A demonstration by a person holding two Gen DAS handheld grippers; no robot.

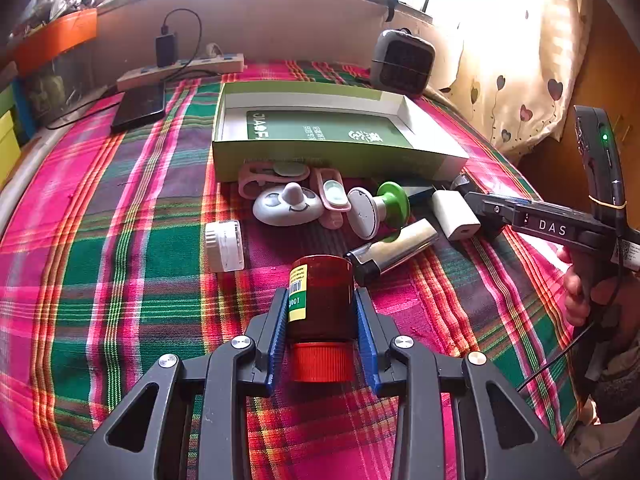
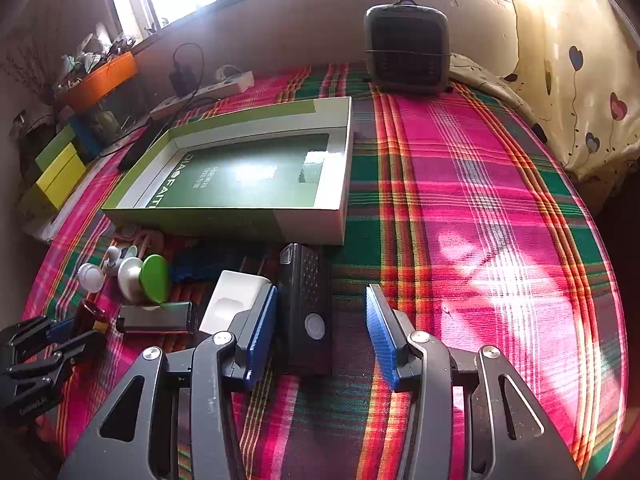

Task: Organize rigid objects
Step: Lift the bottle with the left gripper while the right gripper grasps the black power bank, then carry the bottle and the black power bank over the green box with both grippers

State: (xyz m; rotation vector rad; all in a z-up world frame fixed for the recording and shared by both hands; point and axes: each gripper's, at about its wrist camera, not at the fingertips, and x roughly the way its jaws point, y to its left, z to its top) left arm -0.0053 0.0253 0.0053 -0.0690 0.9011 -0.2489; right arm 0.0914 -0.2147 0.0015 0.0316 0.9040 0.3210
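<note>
Your left gripper (image 1: 321,312) has its jaws clamped on the small brown bottle (image 1: 320,296), the blue pads pressing both sides of the body just above the red ribbed cap (image 1: 322,362), which points back toward you. The bottle looks like stiff plastic, light, with a smooth label (image 1: 298,292) under the left pad, so it may slide if you tilt it hard; keep the grip on the body, not on the cap.

Your right gripper (image 2: 322,336) has its jaws at a middling width around the black perforated device (image 2: 306,312), which lies lengthwise between them on the plaid-covered surface (image 2: 480,220). The left pad sits right against its edge; the right pad stands clear, with cloth visible in the gap, so nothing is held yet. The device reads as a rigid, slab-sided block, probably somewhat heavy for its size. Take it across the long flat sides near the middle, away from the round button (image 2: 315,326) at the near end.

The open green box (image 2: 248,172) lies just beyond the right jaws, its near wall close to the device's far end. A white charger (image 2: 236,298) crowds the left jaw; closing may nudge it.
</note>
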